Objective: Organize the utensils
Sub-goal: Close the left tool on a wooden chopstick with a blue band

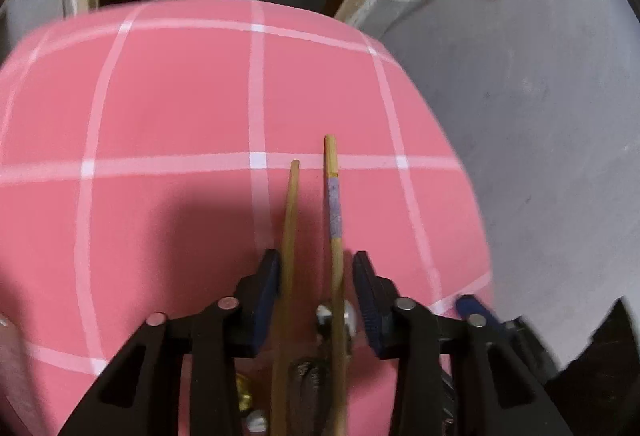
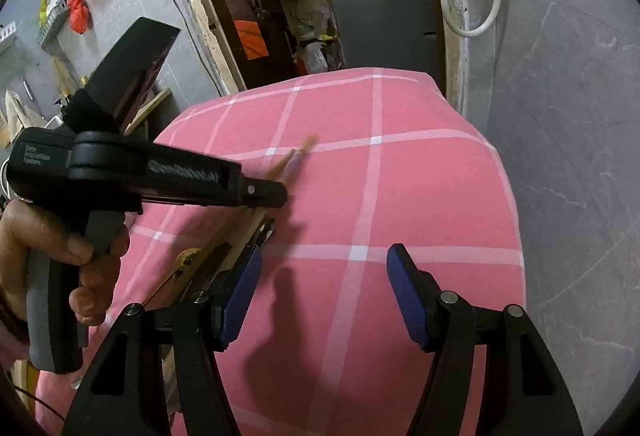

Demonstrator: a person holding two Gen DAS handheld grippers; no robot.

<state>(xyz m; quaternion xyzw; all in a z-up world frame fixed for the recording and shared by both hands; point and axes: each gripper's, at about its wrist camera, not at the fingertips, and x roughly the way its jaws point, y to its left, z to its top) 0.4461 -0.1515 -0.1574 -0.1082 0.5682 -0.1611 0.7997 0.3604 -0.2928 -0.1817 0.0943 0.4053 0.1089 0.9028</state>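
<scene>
Two chopsticks (image 1: 312, 236) sit between the fingers of the left gripper (image 1: 316, 268), whose jaws stand partly apart; one stick leans on the left pad, the other is clear of the right pad, so the grip looks loose or let go. They point out over the pink checked table (image 1: 160, 96), toward its middle. The right gripper (image 2: 324, 268) hangs wide open and empty near the table's near edge. No holder or tray shows, so sorting seems barely begun.
</scene>
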